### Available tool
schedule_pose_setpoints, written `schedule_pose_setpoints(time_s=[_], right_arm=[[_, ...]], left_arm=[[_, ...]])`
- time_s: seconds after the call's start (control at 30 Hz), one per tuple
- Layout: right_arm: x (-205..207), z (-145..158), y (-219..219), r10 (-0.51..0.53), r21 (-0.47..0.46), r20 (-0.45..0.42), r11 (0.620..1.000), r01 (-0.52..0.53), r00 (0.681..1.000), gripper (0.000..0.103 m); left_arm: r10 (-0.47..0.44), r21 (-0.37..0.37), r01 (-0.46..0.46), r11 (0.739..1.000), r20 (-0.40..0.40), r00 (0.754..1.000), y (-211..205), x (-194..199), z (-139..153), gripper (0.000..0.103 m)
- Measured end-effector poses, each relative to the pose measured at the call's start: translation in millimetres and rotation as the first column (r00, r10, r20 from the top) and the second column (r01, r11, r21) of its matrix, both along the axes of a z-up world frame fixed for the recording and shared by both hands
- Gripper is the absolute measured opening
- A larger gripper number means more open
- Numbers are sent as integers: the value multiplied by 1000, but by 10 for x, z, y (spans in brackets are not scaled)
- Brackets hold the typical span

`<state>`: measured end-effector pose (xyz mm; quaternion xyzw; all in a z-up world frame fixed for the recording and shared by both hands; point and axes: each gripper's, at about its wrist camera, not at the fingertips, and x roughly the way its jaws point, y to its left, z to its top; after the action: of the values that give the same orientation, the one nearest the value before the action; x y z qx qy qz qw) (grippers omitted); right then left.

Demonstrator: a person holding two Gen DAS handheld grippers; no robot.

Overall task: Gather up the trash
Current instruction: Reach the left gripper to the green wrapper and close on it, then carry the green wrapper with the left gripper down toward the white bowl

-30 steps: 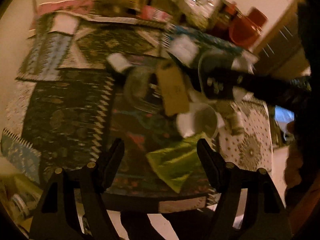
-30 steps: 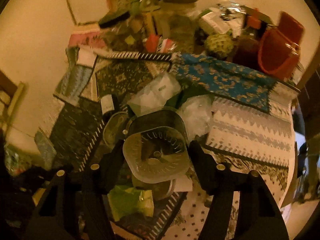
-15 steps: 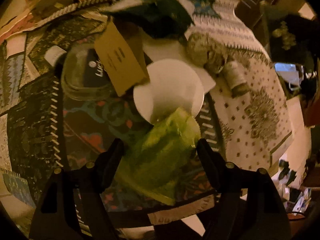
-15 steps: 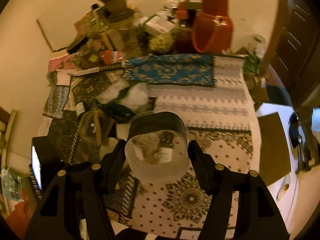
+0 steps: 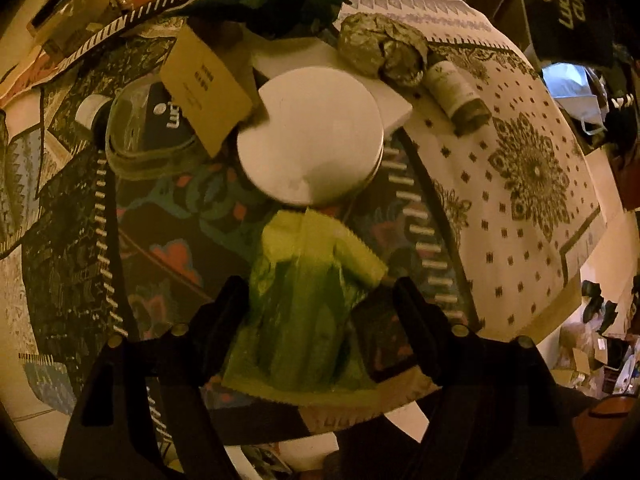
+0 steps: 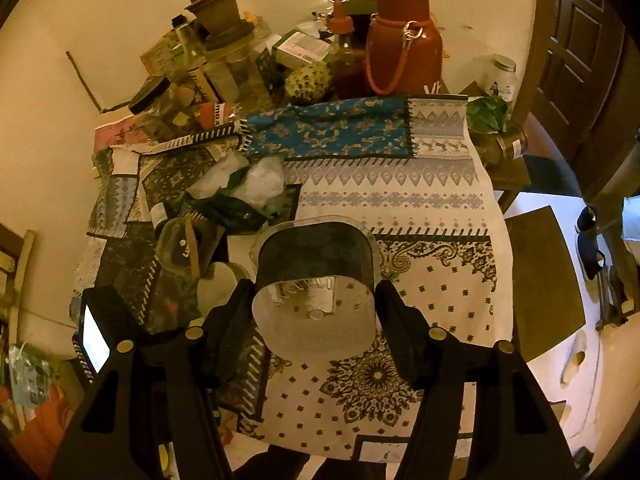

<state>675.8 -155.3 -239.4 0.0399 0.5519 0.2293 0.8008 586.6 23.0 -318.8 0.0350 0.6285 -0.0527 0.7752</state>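
My left gripper (image 5: 316,300) points nearly straight down over the green wrapper (image 5: 304,312), which lies flat on the patterned cloth (image 5: 520,184) right between my left fingers. Its long axis runs away from me, roughly parallel to the fingers, from the near table edge toward the white round lid (image 5: 308,136) just beyond the tips. So the narrow width sits across the jaw gap, good for a pinch. The jaws are closing a little w/ the wrapper between them. The left-hand finger (image 5: 236,304) looks about at the wrapper's edge; the other one (image 5: 408,304) stands clear of it w/ dark cloth showing between, so nothing clamped yet, I think, though the fisheye warps things near the tips.

My right gripper (image 6: 316,312) is clenched on a clear plastic tub (image 6: 316,292), pads on both its sides, held above the white part of the cloth, off to the side of the trash heap.

Left is the nearer hand for the wrapper, no contest; right is busy. What the next move turns on: wrapper sits off-centre toward the left-hand finger, so I'd drop straight down and squeeze, maybe nudge sideways first.

Other trash beyond the lid: crumpled foil ball (image 5: 380,46), small bottle (image 5: 456,96) lying on its side, cardboard tag (image 5: 204,88).
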Motion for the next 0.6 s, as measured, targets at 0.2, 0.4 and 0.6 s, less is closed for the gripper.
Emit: schedule_pose_setpoints(time_s=[0.2, 0.4, 0.6], right_arm=[[-106, 53, 85, 6, 12, 7, 1000, -6, 1000, 58], [-282, 167, 173, -13, 23, 33, 1000, 13, 999, 57], [-567, 344, 239, -84, 28, 80, 996, 82, 993, 57]], left_arm=[[59, -15, -59, 998, 6, 998, 152, -239, 73, 27], [151, -126, -147, 981, 21, 988, 571, -403, 239, 21], [179, -191, -151, 970, 143, 973, 910, -723, 739, 21]])
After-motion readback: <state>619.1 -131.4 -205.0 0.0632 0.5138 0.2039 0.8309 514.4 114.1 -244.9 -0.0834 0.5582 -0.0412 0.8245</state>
